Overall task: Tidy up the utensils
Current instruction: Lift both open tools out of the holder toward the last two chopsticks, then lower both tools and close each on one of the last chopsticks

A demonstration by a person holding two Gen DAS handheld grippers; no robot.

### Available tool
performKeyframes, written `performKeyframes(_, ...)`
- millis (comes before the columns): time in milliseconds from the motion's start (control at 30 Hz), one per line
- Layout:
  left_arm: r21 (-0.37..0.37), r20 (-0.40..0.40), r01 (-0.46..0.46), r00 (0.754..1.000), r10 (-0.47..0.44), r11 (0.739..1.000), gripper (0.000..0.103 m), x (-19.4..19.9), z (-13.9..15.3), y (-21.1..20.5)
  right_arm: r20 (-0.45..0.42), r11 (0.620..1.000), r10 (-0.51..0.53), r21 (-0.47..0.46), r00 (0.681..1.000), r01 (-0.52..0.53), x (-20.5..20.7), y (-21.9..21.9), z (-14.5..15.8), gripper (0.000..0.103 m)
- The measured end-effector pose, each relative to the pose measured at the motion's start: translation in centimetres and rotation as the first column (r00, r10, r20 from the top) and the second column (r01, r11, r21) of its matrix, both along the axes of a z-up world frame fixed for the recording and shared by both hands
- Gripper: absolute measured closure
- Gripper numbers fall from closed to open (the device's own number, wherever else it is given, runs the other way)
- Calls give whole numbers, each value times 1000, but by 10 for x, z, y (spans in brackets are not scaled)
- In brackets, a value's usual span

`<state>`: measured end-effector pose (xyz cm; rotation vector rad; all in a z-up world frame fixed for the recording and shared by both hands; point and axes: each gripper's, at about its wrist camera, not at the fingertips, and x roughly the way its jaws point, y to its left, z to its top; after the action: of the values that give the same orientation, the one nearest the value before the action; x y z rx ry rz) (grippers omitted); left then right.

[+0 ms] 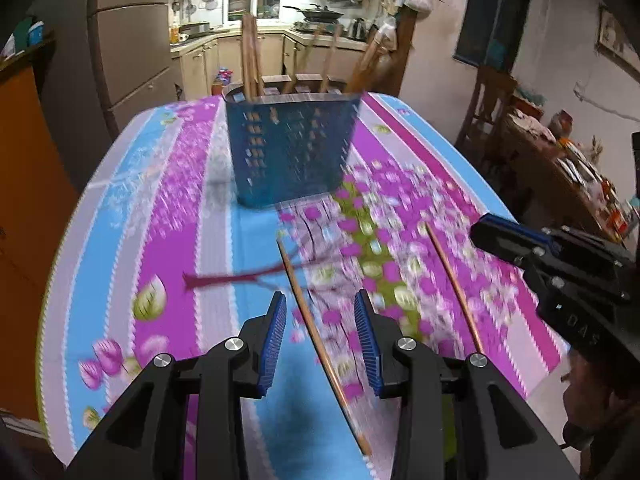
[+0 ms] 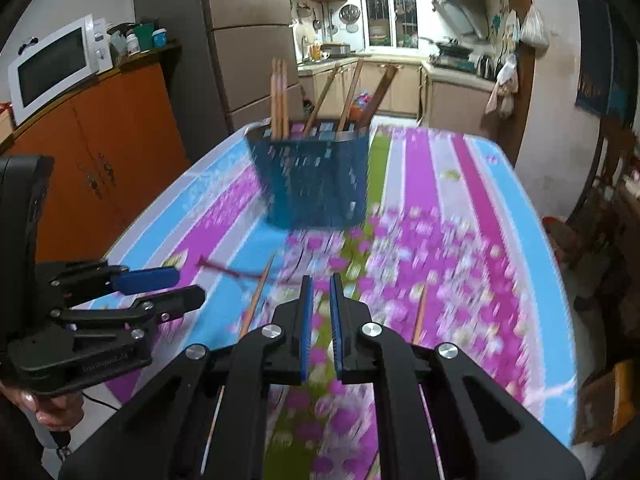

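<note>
A blue perforated utensil basket (image 1: 292, 148) (image 2: 316, 184) stands far on the flowered tablecloth (image 1: 160, 200) (image 2: 480, 220), with wooden chopsticks and handles upright in it. Two loose chopsticks lie on the cloth. One chopstick (image 1: 316, 336) (image 2: 256, 300) runs on the cloth below and between the blue pads of my left gripper (image 1: 322, 312) (image 2: 188, 284), which is open and not touching it. The other chopstick (image 1: 456, 292) (image 2: 420, 316) lies to the right. My right gripper (image 2: 320, 292) (image 1: 478, 234) hovers over the cloth between the two chopsticks, shut with nothing in it.
A white microwave (image 2: 56, 64) sits on an orange cabinet (image 2: 112, 160) left of the table. A tall fridge (image 2: 248, 40) and kitchen counters stand behind. A wooden chair (image 1: 488, 108) and a cluttered side table (image 1: 568, 160) are at the right. A hand (image 2: 48, 408) holds the left gripper.
</note>
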<state>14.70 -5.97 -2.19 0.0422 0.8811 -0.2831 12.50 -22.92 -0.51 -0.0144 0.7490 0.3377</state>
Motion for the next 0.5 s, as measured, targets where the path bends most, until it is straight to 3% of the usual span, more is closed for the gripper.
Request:
performKeyframes(167,42,41,-8,999,6,999,66,-32,-29,-6,-6,1000,-7,-16,1000,7,-33,2,-35,95)
performKeyframes(267,58,76,-11,997,7,998,66,-52,-43,-10,-10,1000,-20,12,1000,20,-53,0,-51,86)
performKeyframes(367,73,132,-16,991,7,997,66,-75,-55,-12,10,999,-44,16,999,44,-76,-1,-64,84)
performKeyframes(500,31,183,-40,983,34,999,66,-101,-66,-11,63,996,-84,11,994,83,-102,-6,-73,74)
